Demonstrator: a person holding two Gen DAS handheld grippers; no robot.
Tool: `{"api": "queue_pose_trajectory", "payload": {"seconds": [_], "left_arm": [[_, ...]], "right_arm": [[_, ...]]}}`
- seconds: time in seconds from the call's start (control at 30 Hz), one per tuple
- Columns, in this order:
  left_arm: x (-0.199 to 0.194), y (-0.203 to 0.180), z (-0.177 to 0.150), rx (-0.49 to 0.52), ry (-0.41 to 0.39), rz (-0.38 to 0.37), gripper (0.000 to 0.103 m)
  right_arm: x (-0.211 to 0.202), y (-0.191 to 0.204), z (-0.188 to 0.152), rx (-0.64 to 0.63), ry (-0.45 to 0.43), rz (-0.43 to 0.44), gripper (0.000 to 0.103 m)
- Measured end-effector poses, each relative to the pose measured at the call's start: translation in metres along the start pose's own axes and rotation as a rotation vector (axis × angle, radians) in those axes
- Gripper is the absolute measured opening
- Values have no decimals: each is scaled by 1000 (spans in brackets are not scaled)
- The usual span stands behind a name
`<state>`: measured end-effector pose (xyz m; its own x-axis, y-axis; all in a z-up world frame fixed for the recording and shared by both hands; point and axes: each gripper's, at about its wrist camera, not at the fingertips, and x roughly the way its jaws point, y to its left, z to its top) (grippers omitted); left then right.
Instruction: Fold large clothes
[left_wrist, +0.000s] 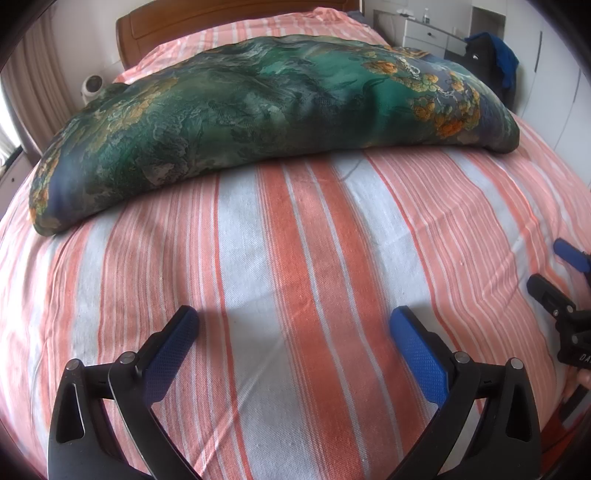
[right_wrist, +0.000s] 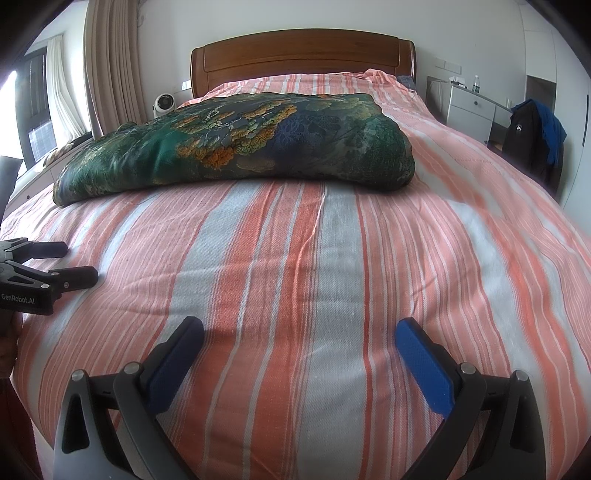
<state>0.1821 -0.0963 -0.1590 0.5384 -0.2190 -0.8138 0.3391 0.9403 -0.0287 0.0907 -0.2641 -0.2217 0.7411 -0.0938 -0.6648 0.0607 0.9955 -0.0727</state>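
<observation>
A large green quilt with orange and yellow flowers (left_wrist: 240, 122) lies folded into a thick bundle across the middle of the bed; it also shows in the right wrist view (right_wrist: 236, 147). My left gripper (left_wrist: 293, 319) is open and empty, low over the striped sheet, well short of the quilt. My right gripper (right_wrist: 299, 330) is open and empty, also over the sheet near the bed's foot. The right gripper shows at the right edge of the left wrist view (left_wrist: 554, 266). The left gripper shows at the left edge of the right wrist view (right_wrist: 79, 264).
The bed has an orange, pink and grey striped sheet (right_wrist: 332, 258) and a wooden headboard (right_wrist: 303, 55). A small white fan (right_wrist: 164, 103) stands at the left of the bed. A white drawer unit (right_wrist: 469, 107) and a chair with dark clothes (right_wrist: 532, 133) stand at the right.
</observation>
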Motion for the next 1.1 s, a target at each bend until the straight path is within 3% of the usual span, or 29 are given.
{"api": "queue_pose_trajectory", "payload": {"seconds": [0.5, 0.73, 0.8, 0.87, 1.0, 1.1], "left_arm": [[-1, 4, 0, 12, -2, -27, 103], [-15, 7, 6, 46, 52, -49, 103], [-29, 10, 18, 61, 38, -70, 102], [-47, 14, 37, 66, -25, -82, 102], [-74, 25, 95, 16, -134, -144, 103], [-74, 26, 137, -30, -167, -187, 103]], "right_arm": [[0, 0, 0, 0, 0, 1, 102], [1, 1, -1, 0, 1, 3, 102], [1, 1, -1, 0, 3, 3, 102], [1, 1, -1, 0, 5, 5, 102], [2, 1, 0, 0, 10, 7, 103], [2, 0, 1, 0, 13, 10, 103]]}}
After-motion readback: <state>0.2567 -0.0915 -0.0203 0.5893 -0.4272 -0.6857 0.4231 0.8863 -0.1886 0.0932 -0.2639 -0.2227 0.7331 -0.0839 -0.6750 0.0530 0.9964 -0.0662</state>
